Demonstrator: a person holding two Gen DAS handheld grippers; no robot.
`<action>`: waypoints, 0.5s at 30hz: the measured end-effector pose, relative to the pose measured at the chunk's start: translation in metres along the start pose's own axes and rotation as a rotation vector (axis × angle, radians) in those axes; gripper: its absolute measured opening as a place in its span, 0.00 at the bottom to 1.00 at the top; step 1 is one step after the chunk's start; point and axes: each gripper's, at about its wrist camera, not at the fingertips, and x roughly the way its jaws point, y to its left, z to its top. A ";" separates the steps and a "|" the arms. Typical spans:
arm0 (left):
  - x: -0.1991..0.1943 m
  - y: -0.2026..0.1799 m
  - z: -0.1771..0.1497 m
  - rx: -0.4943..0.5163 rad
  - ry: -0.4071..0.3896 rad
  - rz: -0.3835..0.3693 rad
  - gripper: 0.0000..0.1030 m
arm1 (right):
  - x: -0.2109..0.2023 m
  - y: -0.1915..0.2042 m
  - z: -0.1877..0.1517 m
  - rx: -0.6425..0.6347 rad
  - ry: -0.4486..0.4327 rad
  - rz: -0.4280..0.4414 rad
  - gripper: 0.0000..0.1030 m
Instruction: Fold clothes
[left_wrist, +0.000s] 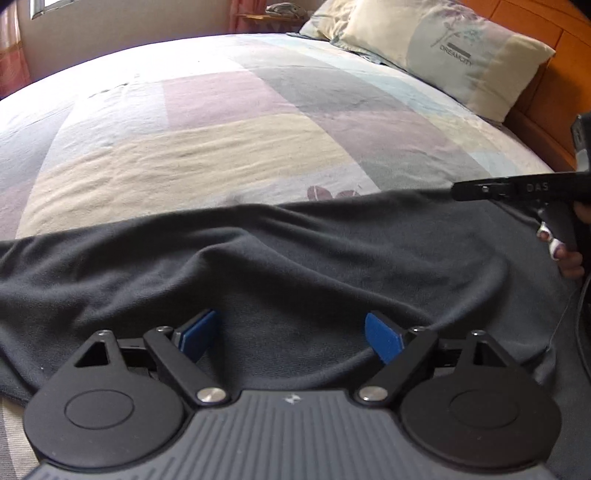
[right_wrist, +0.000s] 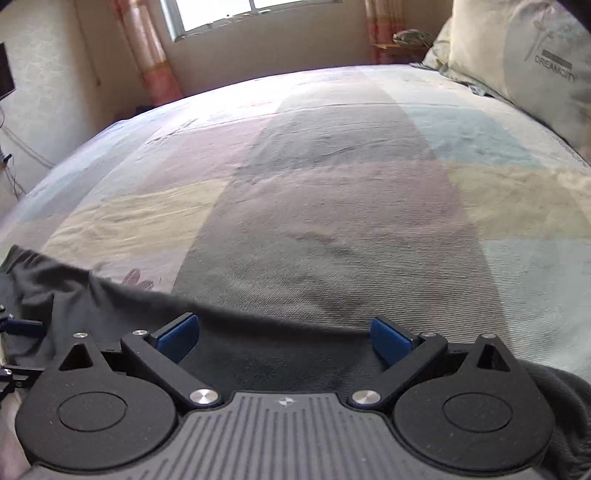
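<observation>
Right under my left gripper (left_wrist: 291, 338), jaws apart and empty, the dark garment (left_wrist: 295, 251) stretches crosswise over the bed (left_wrist: 207, 122), its far edge just ahead of my open right gripper (right_wrist: 284, 341).

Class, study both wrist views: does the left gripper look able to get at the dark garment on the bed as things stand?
Probably yes. The left gripper stands open right over the dark garment, with cloth between its blue pads and nothing in the way. The right gripper is off to the side.
</observation>
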 end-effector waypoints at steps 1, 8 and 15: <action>-0.004 0.000 -0.001 0.002 -0.004 -0.010 0.84 | -0.010 -0.001 0.001 -0.002 -0.005 -0.004 0.98; -0.002 0.002 -0.015 0.009 0.003 -0.019 0.86 | -0.021 0.009 0.005 0.112 0.083 0.319 1.00; -0.005 0.005 -0.017 0.042 0.025 -0.012 0.86 | 0.035 0.041 0.010 -0.018 0.066 0.129 1.00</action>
